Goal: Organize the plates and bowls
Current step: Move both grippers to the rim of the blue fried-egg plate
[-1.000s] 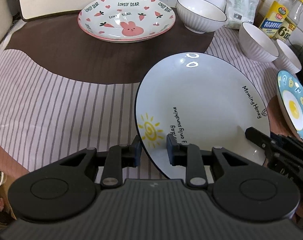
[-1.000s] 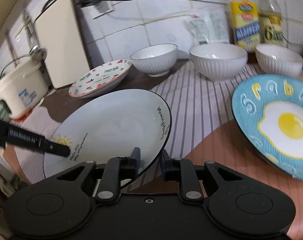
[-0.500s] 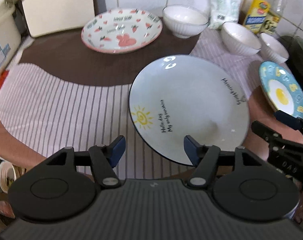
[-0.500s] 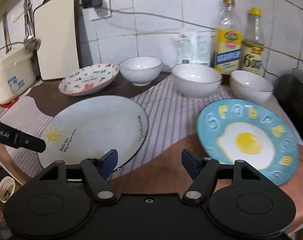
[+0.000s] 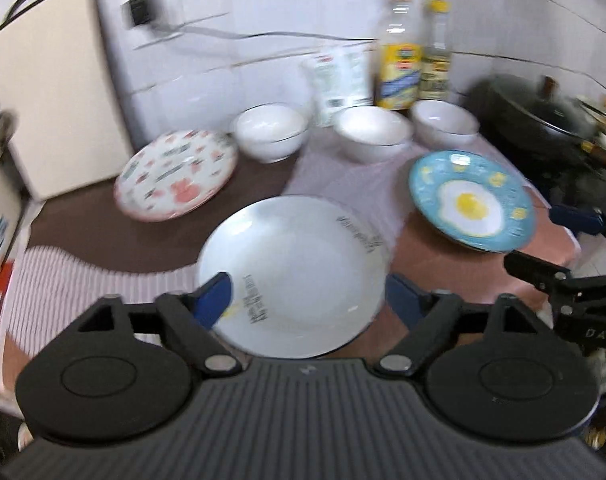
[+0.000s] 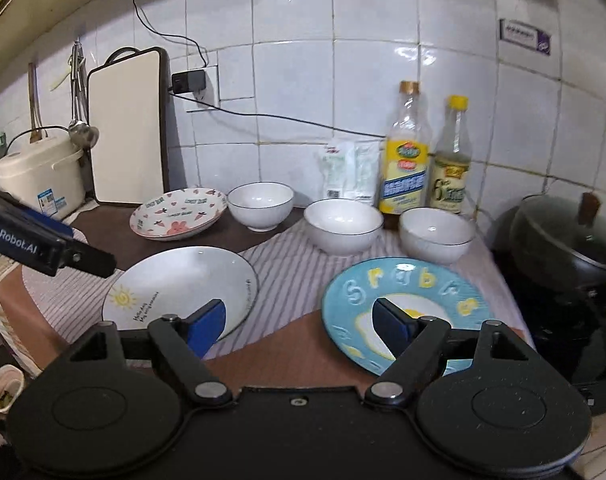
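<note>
Counter (image 6: 303, 344): striped cloth under dishes.
White plate (image 5: 299, 276): lying flat, released.
Left gripper (image 5: 309, 300): just opened wide, empty.
Right gripper (image 6: 299, 326): just opened wide, empty.

A: Any readable txt?
B: Yep. "GenRobot.AI", first letter cut off at the frame edge, on the left gripper (image 6: 43, 240) arm. "DAS" on the right gripper's (image 5: 575, 276) arm.
A: Plates?
B: Sun plate (image 6: 175, 292): "Hello day", 2nd line too small. Blue egg plate (image 6: 407, 292): raised letters, approx "Srabr". Pink bunny plate (image 6: 179, 212): txt too small.
A: Bottles?
B: Big "6" on the yellow-capped bottle (image 6: 451, 176) label. Rest unreadable.
</note>
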The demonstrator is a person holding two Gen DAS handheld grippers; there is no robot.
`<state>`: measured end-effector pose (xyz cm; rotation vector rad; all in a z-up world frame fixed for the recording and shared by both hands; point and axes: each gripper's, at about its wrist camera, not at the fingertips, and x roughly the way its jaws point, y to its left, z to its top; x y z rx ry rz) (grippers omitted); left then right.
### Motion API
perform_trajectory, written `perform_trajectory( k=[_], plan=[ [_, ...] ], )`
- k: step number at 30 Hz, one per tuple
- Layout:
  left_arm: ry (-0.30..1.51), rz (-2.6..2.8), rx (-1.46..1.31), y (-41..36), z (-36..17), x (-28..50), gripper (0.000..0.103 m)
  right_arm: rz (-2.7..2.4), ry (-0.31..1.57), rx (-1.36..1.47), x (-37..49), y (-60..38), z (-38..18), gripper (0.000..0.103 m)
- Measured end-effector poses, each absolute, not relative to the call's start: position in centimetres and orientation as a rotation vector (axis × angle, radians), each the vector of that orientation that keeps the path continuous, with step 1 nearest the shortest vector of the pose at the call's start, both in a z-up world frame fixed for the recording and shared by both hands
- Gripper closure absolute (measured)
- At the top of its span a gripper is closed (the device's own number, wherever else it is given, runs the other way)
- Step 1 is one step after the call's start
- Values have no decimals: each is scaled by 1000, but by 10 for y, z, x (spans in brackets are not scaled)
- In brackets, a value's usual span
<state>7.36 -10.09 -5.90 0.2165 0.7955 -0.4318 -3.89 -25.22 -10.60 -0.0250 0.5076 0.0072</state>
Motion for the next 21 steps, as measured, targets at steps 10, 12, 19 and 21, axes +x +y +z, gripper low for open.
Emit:
perform_trajectory(
  k=[10, 12, 19, 21],
  plan=[
    [815, -551, 264, -147, -61, 77, 11, -92, 438, -10, -76, -273, -99, 14],
    [825, -555, 265, -152, -64, 79, 11, -119, 419, -19, -78, -277, -103, 13],
    [856, -571, 248, -176, -79, 96, 11, -191, 378, 26, -74, -295, -118, 13],
    [855, -571, 246, -184, -83, 100, 11, -217, 365, 35, -72, -300, -122, 13]
  ],
)
